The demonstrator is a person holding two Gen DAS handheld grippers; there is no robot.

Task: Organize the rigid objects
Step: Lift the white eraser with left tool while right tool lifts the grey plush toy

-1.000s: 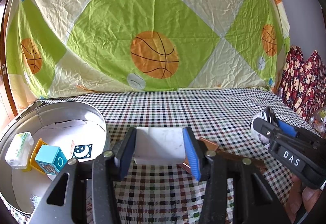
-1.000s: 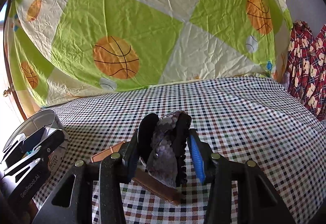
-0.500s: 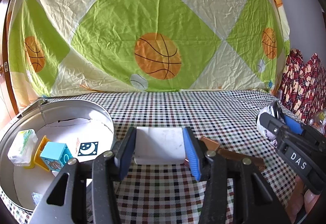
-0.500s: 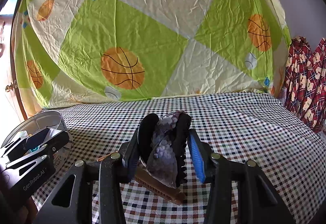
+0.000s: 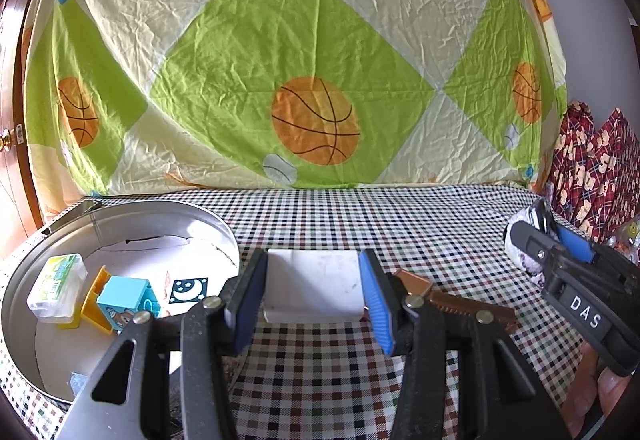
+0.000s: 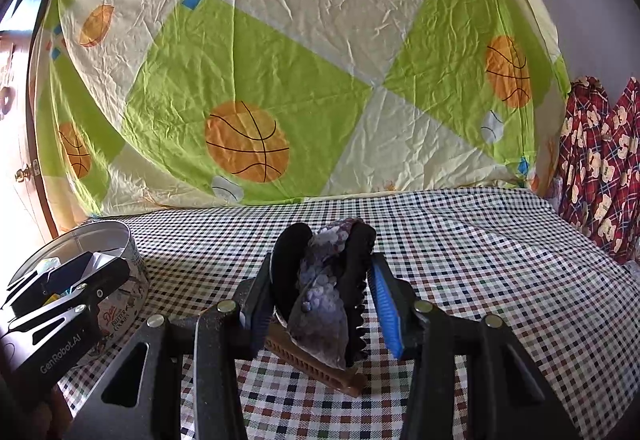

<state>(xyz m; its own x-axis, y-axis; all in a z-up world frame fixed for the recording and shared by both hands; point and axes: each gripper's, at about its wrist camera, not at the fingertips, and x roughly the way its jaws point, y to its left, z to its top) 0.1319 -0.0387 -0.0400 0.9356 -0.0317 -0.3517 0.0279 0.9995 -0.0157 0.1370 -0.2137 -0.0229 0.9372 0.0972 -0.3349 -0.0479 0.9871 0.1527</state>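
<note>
At far left we note the round silver metal tin (image 5: 120, 216) holding a blue picture cube (image 5: 128, 298). Our left gripper (image 5: 314, 294) pinches a flat white rectangular block (image 5: 314, 286) above the checked tablecloth (image 5: 420, 236). Our right gripper (image 6: 320, 288) clamps a black toothed hair claw with purple sequins (image 6: 324, 288).

Open checked surface (image 6: 500, 260) right of and beyond the claws, clear back to the hanging sheet (image 5: 304, 52). Round tin (image 5: 120, 216) at left: raised wall blocks level entry, open from above; floor partly taken by blue cube (image 5: 124, 300), yellow block (image 5: 94, 296), clear box (image 5: 56, 286). Brown comb (image 5: 460, 306) flat on the surface between the two claws. Patterned cloth (image 6: 600, 160) closes off far right.
</note>
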